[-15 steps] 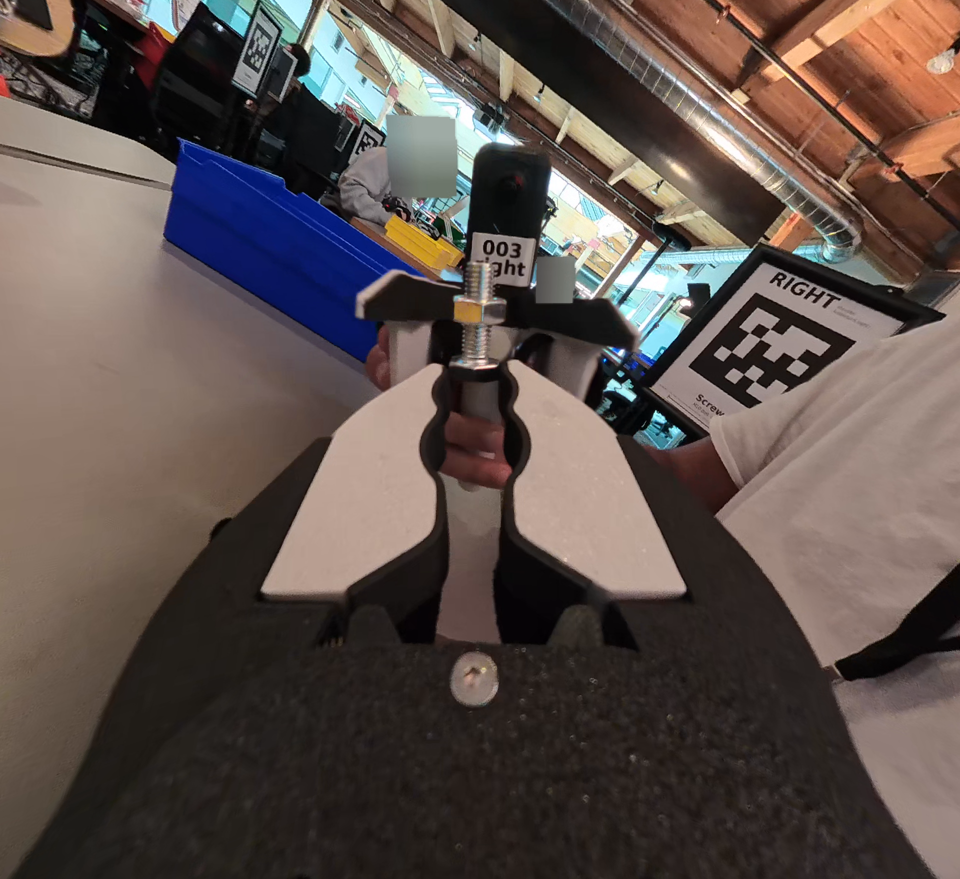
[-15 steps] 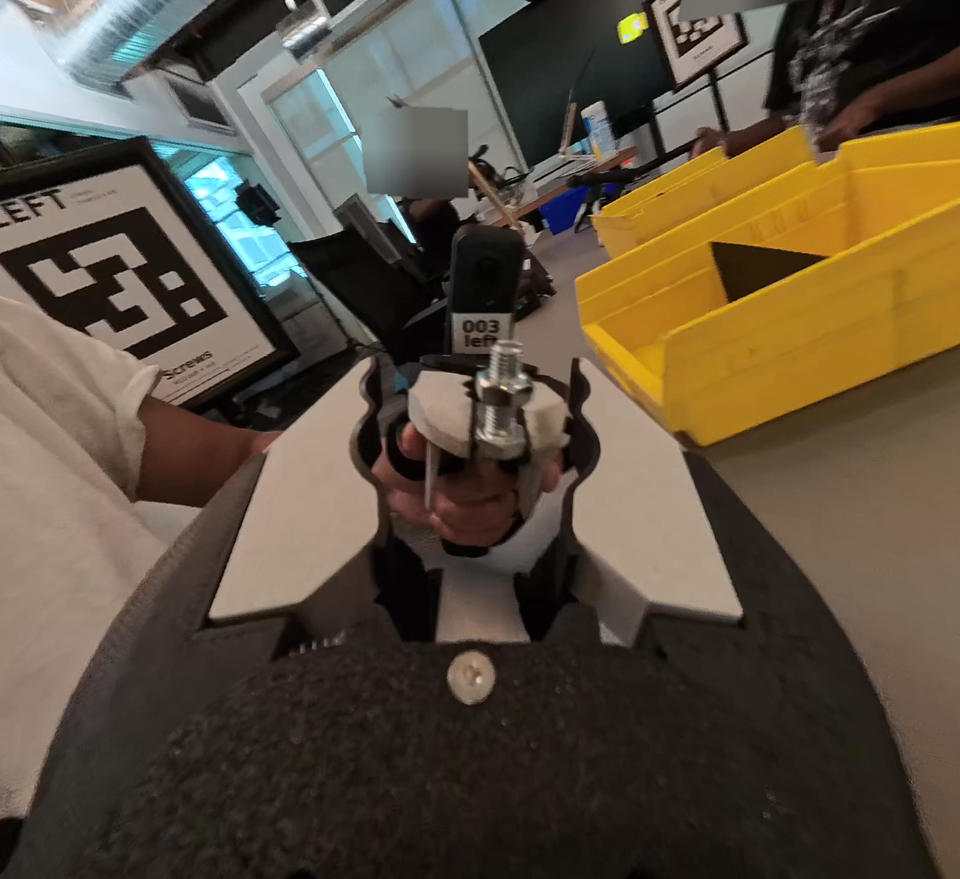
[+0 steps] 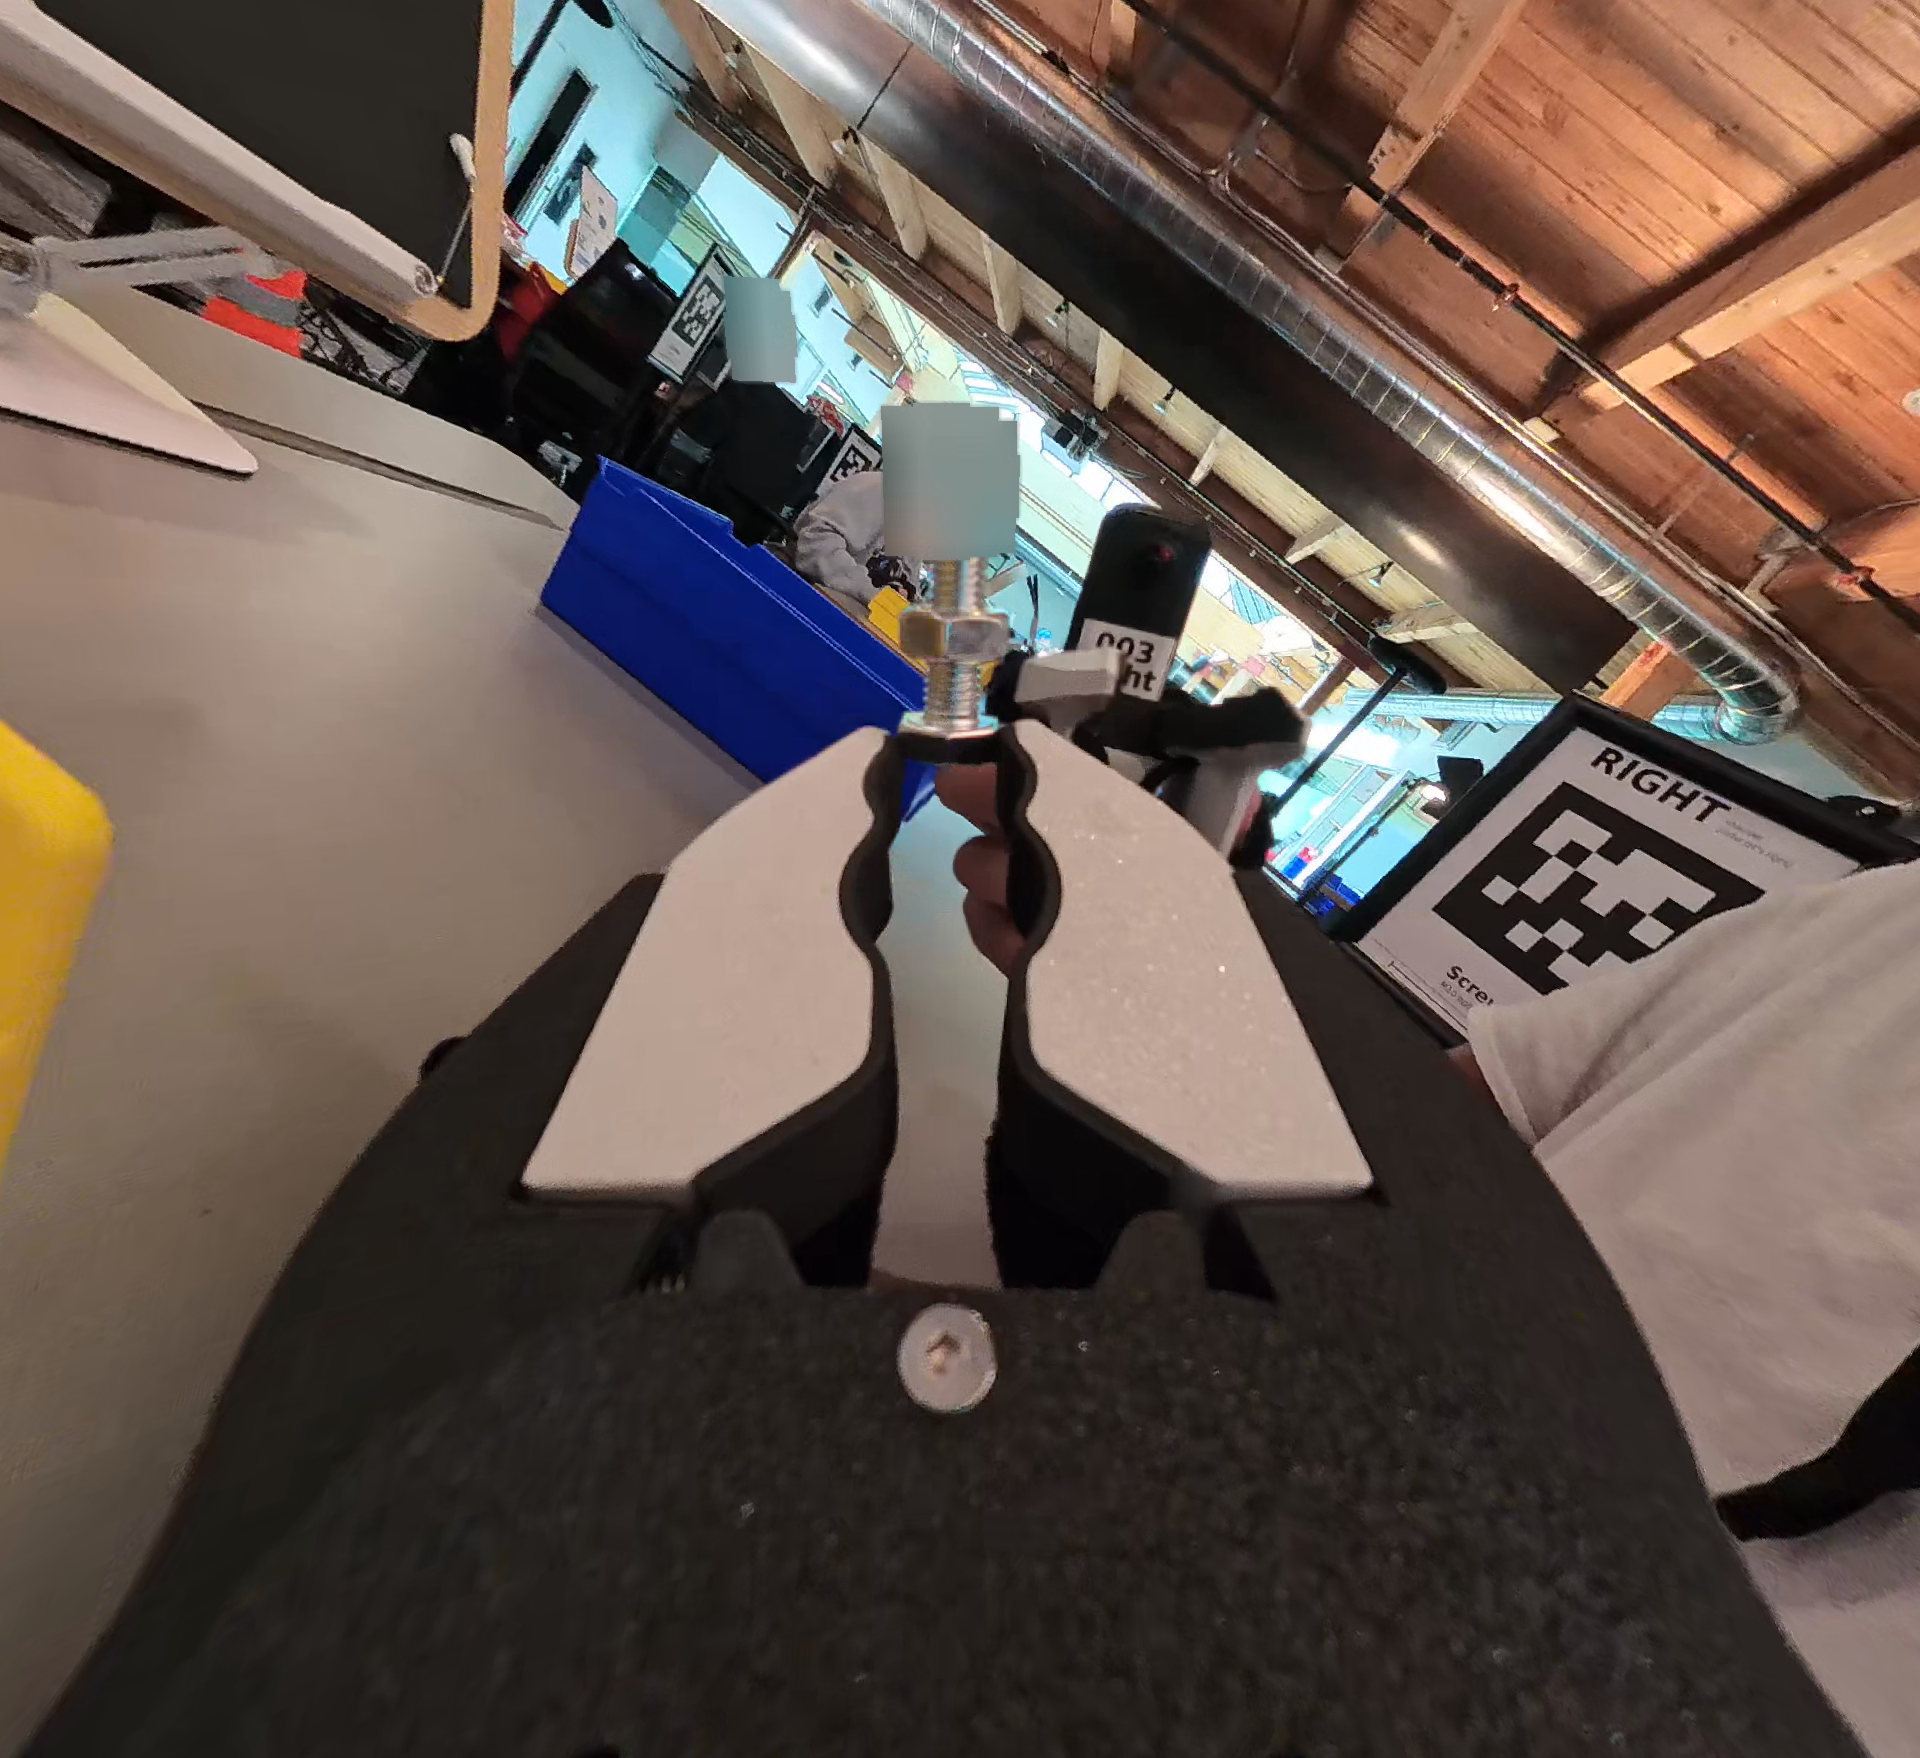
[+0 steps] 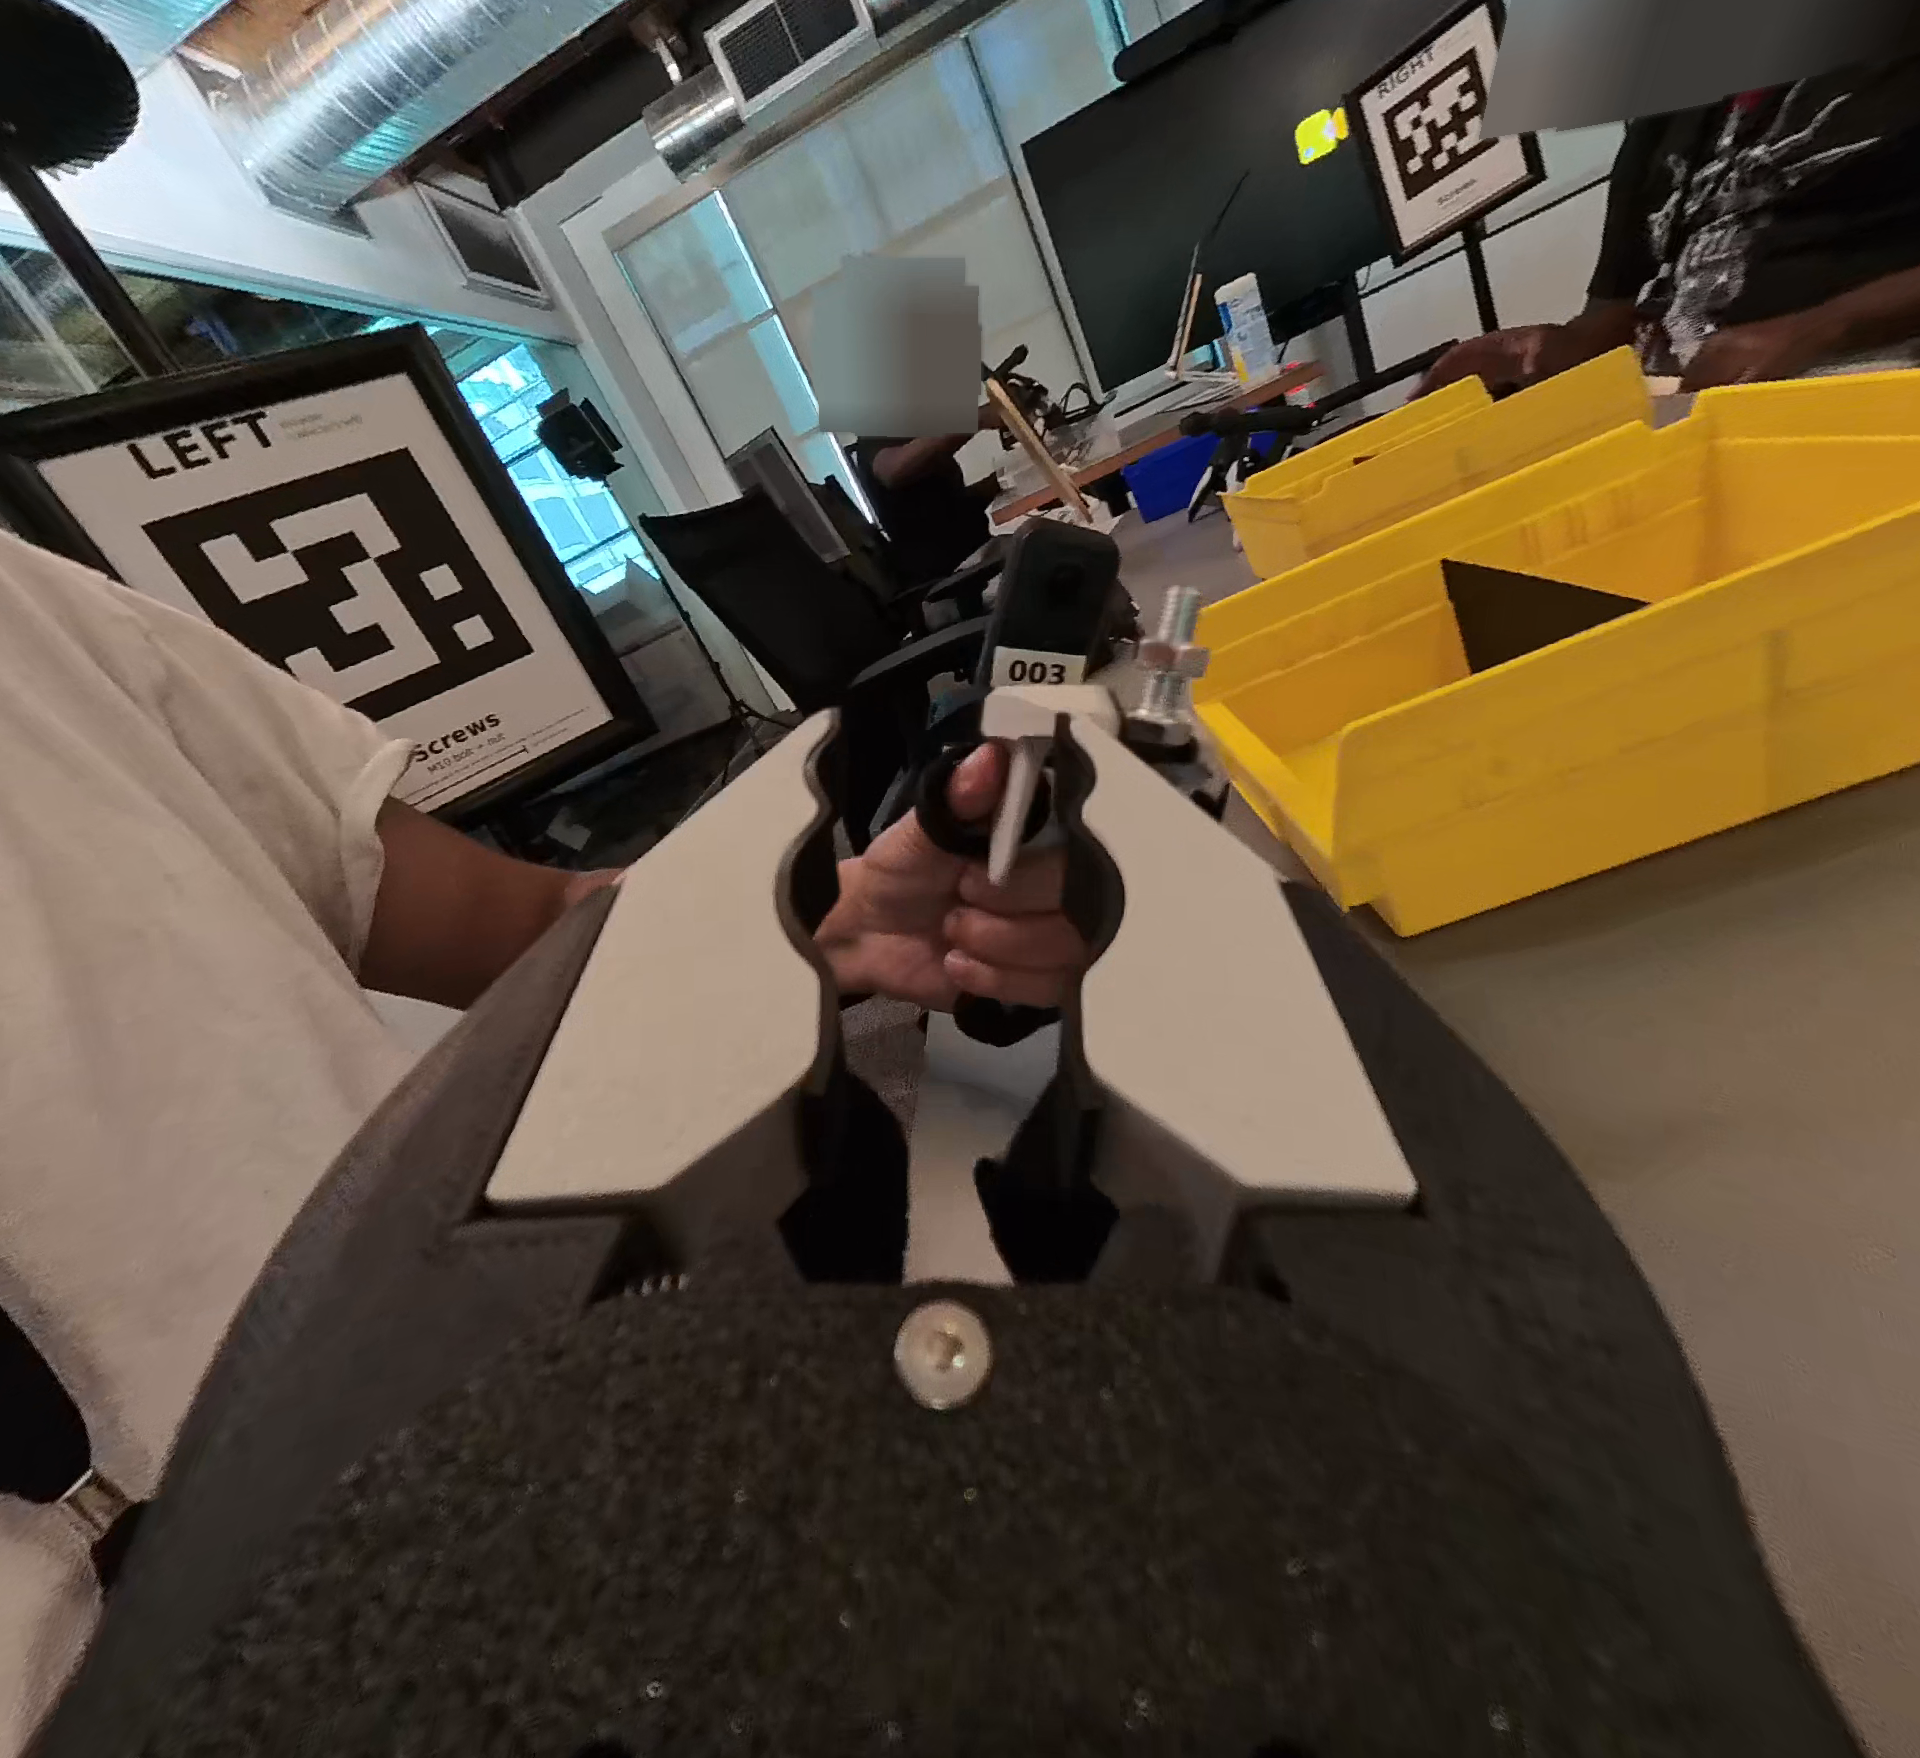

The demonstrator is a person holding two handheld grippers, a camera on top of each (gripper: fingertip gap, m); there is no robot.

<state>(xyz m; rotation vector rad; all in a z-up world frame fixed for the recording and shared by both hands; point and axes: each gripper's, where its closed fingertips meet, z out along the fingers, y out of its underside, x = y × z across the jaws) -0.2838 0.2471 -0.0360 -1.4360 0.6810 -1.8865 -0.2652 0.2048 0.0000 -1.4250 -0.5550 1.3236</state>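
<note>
Between the tips of the left gripper, a silver bolt stands upright, its head pinched by the nearly closed fingers and its threaded shank rising clear above them. A hex nut sits partway down the thread, apart from the head. The right gripper faces it from just beside the bolt; its fingers stand parted and hold nothing, with the person's hand on the left gripper's handle visible through the gap. On the grey bench lie a blue bin beyond the bolt and yellow bins to the right-hand side. A framed marker sign stands near the person's white sleeve.
</note>
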